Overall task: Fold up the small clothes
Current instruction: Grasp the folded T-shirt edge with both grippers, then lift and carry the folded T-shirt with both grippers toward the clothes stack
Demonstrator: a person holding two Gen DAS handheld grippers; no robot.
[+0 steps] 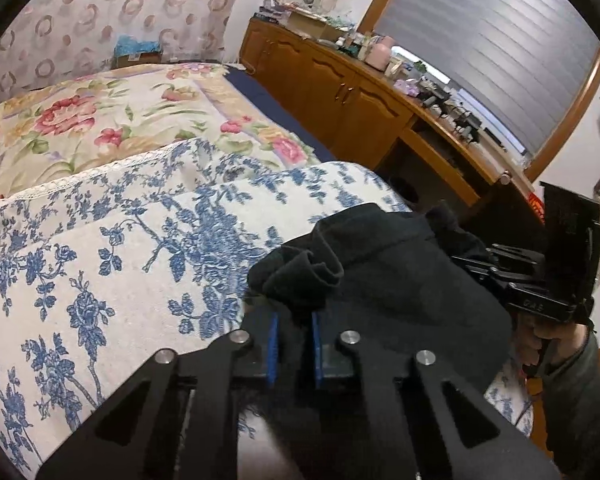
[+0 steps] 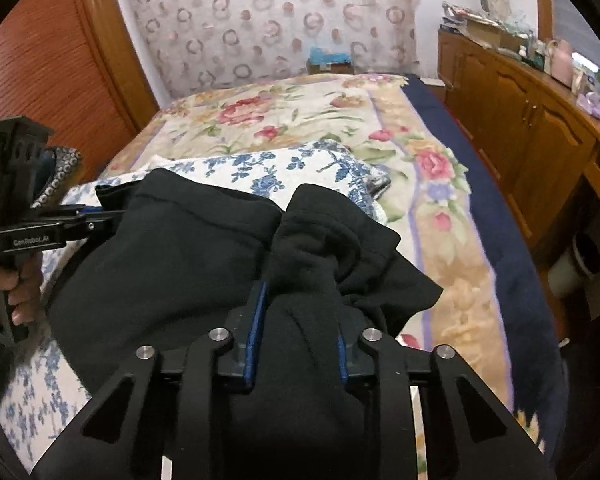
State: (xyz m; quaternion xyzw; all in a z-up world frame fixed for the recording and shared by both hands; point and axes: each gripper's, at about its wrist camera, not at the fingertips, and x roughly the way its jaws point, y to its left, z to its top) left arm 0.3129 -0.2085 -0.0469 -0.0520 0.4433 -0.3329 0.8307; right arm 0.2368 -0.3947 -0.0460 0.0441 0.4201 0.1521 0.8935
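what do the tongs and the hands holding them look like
Both tongs are matte black, with angular linkage arms joined by round silver pivot pins and blue pads lining the fingers: left tongs, right tongs. The left one's side carries white "GenRobot.AI" lettering. Each has a black pistol-style handle and a boxy black mount on top. Bare hands grip the handles; the right hand shows a dark grey-green sleeve.

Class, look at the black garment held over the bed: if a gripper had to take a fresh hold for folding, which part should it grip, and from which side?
Probably the flat hemmed edge of the black garment, approached from the far side, over the blue-flowered cloth. That edge lies straight and single-layered, whereas the fabric clamped in the right gripper and left gripper is bunched.
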